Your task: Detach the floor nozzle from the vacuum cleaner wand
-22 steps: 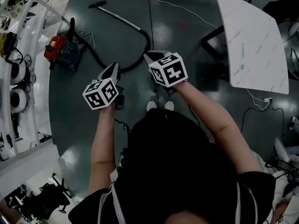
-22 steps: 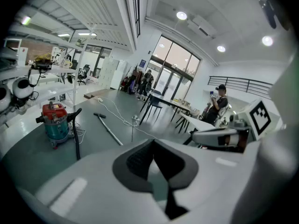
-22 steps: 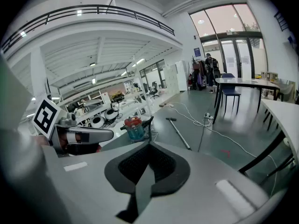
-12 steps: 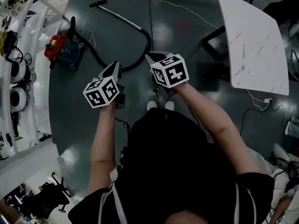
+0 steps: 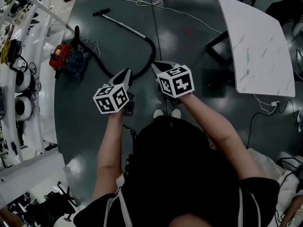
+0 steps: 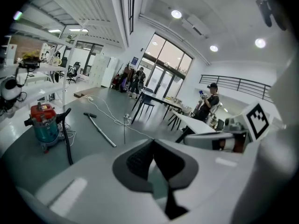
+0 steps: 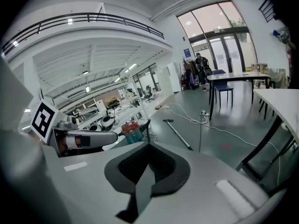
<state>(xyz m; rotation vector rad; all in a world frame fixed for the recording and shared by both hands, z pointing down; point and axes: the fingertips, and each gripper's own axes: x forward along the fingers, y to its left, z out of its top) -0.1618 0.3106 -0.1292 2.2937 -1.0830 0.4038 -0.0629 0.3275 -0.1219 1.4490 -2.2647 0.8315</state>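
The vacuum cleaner [image 5: 66, 60], red on top with a blue body, stands on the dark floor at the left. Its black hose [image 5: 150, 51] loops round to the metal wand [image 5: 124, 24], which lies flat and ends in the black floor nozzle [image 5: 101, 12] at the far end. Wand [image 6: 103, 133] and nozzle [image 6: 89, 115] also show far off in the left gripper view, and wand [image 7: 180, 135] and nozzle [image 7: 167, 121] in the right gripper view. My left gripper [image 5: 125, 74] and right gripper [image 5: 161, 68] hang side by side in the air, well short of the wand. Both are shut and empty.
A white marbled table [image 5: 258, 46] on a black frame stands at the right. White cables [image 5: 142, 4] cross the floor beyond the nozzle. Shelving with gear [image 5: 19, 56] lines the left edge. People [image 6: 210, 101] stand far off by the windows.
The floor scene has slid down and slightly right in the head view. Both grippers stay shut and side by side, a little nearer the hose loop.
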